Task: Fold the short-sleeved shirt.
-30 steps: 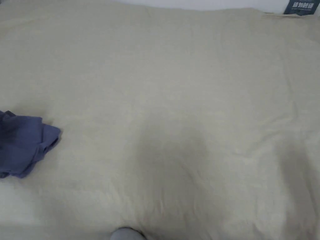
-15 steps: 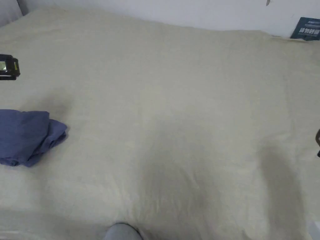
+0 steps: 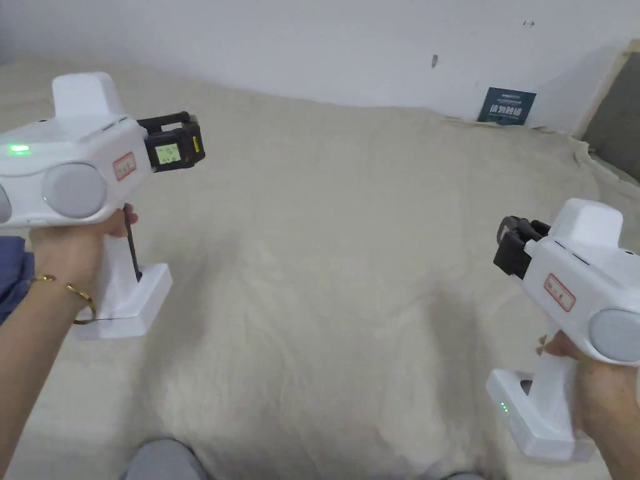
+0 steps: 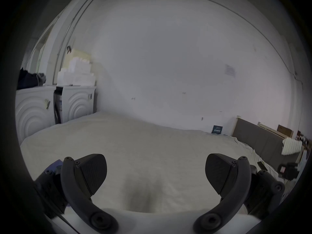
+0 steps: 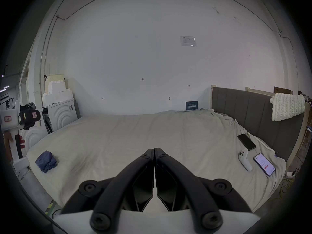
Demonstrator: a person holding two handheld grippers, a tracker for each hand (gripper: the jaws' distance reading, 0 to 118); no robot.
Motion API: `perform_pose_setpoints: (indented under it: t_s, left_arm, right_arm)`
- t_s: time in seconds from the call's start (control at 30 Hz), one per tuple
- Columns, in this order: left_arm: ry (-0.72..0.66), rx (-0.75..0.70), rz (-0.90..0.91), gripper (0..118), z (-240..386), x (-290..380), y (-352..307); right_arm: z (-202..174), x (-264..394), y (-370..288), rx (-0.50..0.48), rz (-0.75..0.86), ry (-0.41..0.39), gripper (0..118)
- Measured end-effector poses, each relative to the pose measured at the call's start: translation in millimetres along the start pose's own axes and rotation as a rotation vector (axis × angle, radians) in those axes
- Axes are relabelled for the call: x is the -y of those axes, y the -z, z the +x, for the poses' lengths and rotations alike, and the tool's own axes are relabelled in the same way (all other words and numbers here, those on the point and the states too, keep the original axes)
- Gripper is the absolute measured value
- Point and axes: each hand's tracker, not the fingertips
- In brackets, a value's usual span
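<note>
Nothing done on the fold yet, by the look of it. The shirt (image 5: 46, 161) is a crumpled blue heap near the left edge of the bed (image 5: 135, 136), as the right gripper view shows it; in the head view just a sliver of blue (image 3: 11, 275) peeks out behind the left forearm. Left gripper (image 4: 156, 175) has its jaws spread wide with nothing between them, held up above the sheet and pointing across the bed toward the wall. Right gripper (image 5: 154, 153) has its jaws pressed together on nothing, also raised off the sheet and well apart from the shirt. In the head view both devices are held in the air, left (image 3: 172, 147) and right (image 3: 509, 250), over bare sheet. Two phones (image 5: 246, 142) and a white handheld controller (image 5: 244, 159) lie near the headboard side, clear of the work area. All steps remain, I'd judge: reach the heap, pick it up, spread it flat in the middle of the bed, then fold sleeves and body. Right gripper would need to open before it can grab anything.
</note>
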Motion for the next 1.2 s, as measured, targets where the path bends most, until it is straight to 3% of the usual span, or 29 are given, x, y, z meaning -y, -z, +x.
perform_pose_setpoints:
  t_s: [0.13, 0.23, 0.37, 0.43, 0.5, 1.2]
  left_arm:
    - [0.101, 0.019, 0.042, 108, 39.3, 26.7, -15.0]
    - [0.210, 0.029, 0.047, 83, 58.0, 43.8, -27.1]
    - [0.181, 0.041, 0.004, 67, 62.2, 56.0, -34.6]
    - [0.188, 0.032, 0.003, 26, 62.7, 62.8, -35.6]
    - [0.197, 0.014, 0.014, 3, 63.3, 68.1, -40.5]
    - [0.206, 0.034, -0.034, 0, 59.3, 96.0, -36.8]
  right_arm:
    - [2.9, 3.1, -6.6, -0.005, 0.018, -0.011, 0]
    - [2.3, 6.4, -12.5, -0.008, 0.032, -0.012, 0]
    - [-0.3, 8.9, -18.0, -0.013, 0.047, -0.025, 0]
    - [4.4, 11.1, -17.1, -0.016, 0.055, -0.025, 0]
    - [4.2, 13.0, -19.3, -0.016, 0.060, -0.023, 0]
    - [0.9, 32.3, -14.7, 0.019, 0.024, -0.013, 0]
